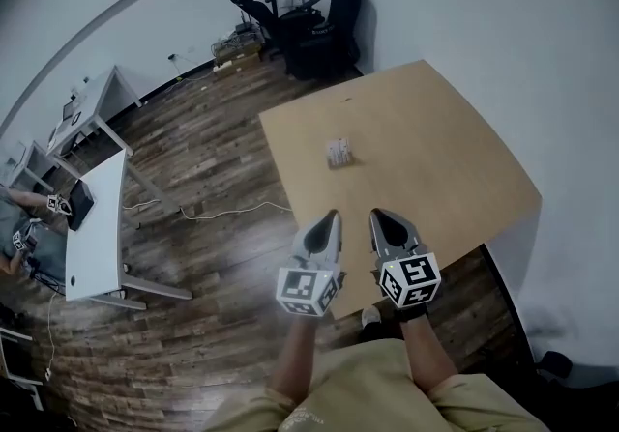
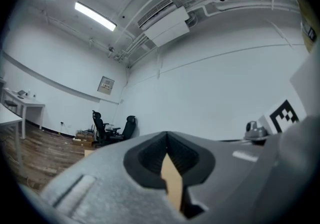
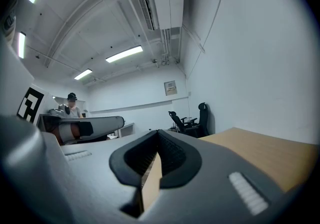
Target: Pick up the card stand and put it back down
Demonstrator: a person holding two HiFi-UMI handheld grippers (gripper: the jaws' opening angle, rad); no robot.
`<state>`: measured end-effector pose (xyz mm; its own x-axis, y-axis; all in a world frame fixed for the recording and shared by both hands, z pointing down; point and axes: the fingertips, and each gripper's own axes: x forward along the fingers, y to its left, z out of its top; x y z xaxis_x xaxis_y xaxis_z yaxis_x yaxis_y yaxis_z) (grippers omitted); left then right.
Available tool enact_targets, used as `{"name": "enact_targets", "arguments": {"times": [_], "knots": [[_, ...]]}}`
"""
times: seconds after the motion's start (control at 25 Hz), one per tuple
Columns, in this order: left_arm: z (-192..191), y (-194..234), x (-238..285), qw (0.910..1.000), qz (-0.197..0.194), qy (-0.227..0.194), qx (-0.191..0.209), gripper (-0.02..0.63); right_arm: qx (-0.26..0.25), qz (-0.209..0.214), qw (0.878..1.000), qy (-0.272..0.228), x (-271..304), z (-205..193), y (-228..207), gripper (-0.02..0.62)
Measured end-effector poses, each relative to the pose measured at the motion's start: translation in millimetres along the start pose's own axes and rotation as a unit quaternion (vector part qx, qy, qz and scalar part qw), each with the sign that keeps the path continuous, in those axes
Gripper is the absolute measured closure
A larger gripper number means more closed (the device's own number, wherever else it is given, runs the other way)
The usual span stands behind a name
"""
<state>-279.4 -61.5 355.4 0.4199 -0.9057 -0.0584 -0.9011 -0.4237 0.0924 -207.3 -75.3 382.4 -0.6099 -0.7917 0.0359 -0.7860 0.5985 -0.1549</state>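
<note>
A small white card stand sits on the light wooden table, near its middle left. My left gripper and right gripper hover side by side over the table's near edge, well short of the stand. Both are shut with nothing held. In the left gripper view the left gripper has its jaws meeting, a strip of table showing in the notch. The right gripper shows the same in the right gripper view, with the table to its right. The stand is hidden in both gripper views.
Black office chairs stand beyond the table's far corner. White desks are at the left across the wooden floor, with a person at the far left edge. A white wall runs along the table's right side.
</note>
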Motion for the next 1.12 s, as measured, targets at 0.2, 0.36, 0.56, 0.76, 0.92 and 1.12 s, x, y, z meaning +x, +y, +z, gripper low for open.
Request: {"name": "enact_targets", "arguments": {"times": [0.2,0.36,0.56,0.76,0.92,1.12], "knots": [[0.2,1.2,47.5,0.9996,0.025,0.009,0.001,0.603,0.016,0.017,1.000,0.001,29.6,13.1,-48.1,0.592],[-21.6,4.9,73.6,0.9988,0.038,0.029,0.009,0.603,0.039,0.022,0.999,0.019,49.5,-10.8,-78.1,0.592],[-60.9,31.7,102.4,0.9961,0.058,0.062,0.021,0.603,0.050,0.030,0.997,0.054,78.5,-55.9,-106.3,0.592],[-94.7,38.7,129.3,0.9935,0.035,0.099,0.045,0.603,0.064,0.017,0.995,0.070,95.7,-81.0,-134.7,0.592],[-127.5,43.6,149.3,0.9896,0.011,0.135,0.048,0.601,0.061,0.013,0.995,0.083,109.1,-98.4,-146.3,0.592],[-156.2,59.9,163.2,0.9828,0.009,0.175,0.058,0.601,0.051,0.004,0.994,0.097,118.4,-105.9,-163.2,0.592]]}}
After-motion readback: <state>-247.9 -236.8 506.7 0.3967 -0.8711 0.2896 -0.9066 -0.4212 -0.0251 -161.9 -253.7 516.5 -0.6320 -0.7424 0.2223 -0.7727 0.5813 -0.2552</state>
